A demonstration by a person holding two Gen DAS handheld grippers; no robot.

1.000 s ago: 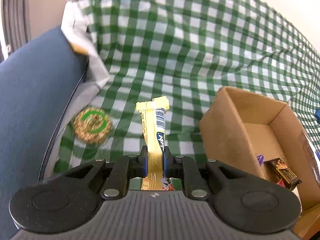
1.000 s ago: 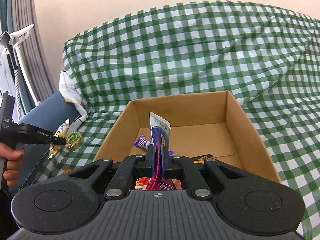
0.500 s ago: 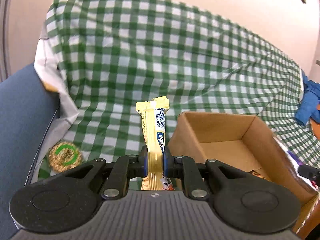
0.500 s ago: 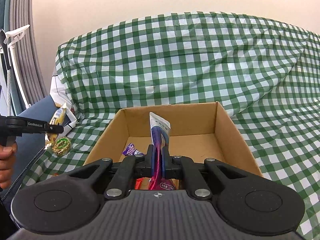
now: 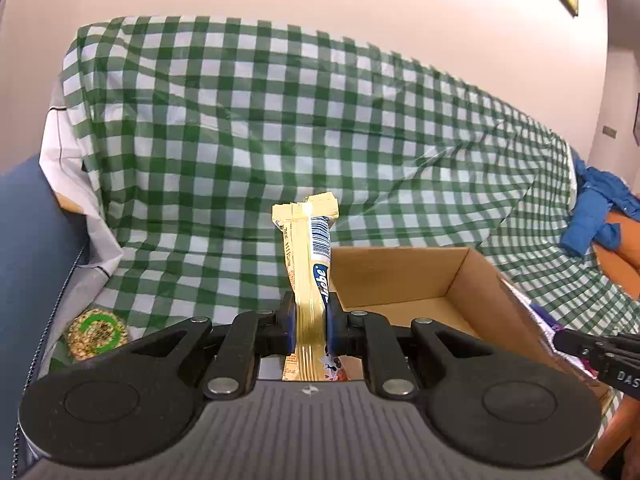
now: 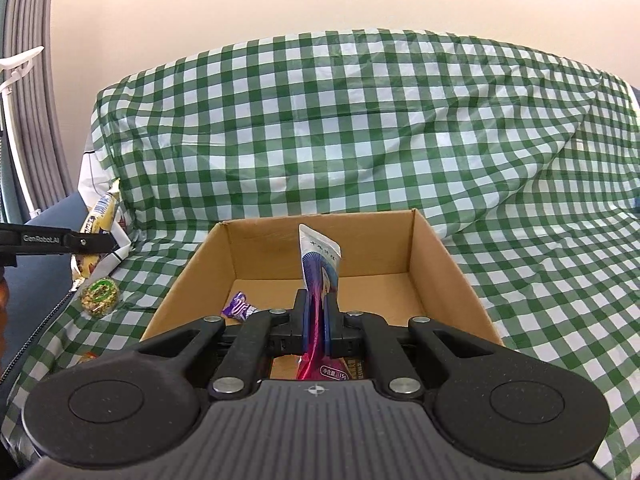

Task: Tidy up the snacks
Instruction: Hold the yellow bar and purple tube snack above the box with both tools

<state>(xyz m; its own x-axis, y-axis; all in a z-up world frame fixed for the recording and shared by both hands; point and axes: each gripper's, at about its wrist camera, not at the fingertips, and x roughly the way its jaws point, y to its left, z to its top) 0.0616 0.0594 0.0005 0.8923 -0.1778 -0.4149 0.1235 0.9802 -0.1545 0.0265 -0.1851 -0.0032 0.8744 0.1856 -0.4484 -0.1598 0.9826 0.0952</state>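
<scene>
My left gripper (image 5: 311, 322) is shut on a yellow snack bar (image 5: 308, 256) that stands upright, held above the green checked cloth left of the open cardboard box (image 5: 404, 276). My right gripper (image 6: 316, 322) is shut on a purple and white snack pouch (image 6: 318, 264), held over the near edge of the box (image 6: 320, 256). A small purple candy (image 6: 239, 305) lies on the box floor. A round green-marked snack (image 5: 97, 333) lies on the cloth at left; it also shows in the right wrist view (image 6: 99, 297). The left gripper with its bar appears there too (image 6: 98, 236).
A green checked cloth (image 6: 360, 140) covers the sofa seat and back. A blue cushion or armrest (image 5: 28, 248) is at left. Blue and orange fabric (image 5: 600, 216) lies at far right. A wall stands behind.
My left gripper has lifted and swung right with the yellow bar, toward the box. My right gripper has drawn back slightly and raised its view, still holding the pouch over the box.
</scene>
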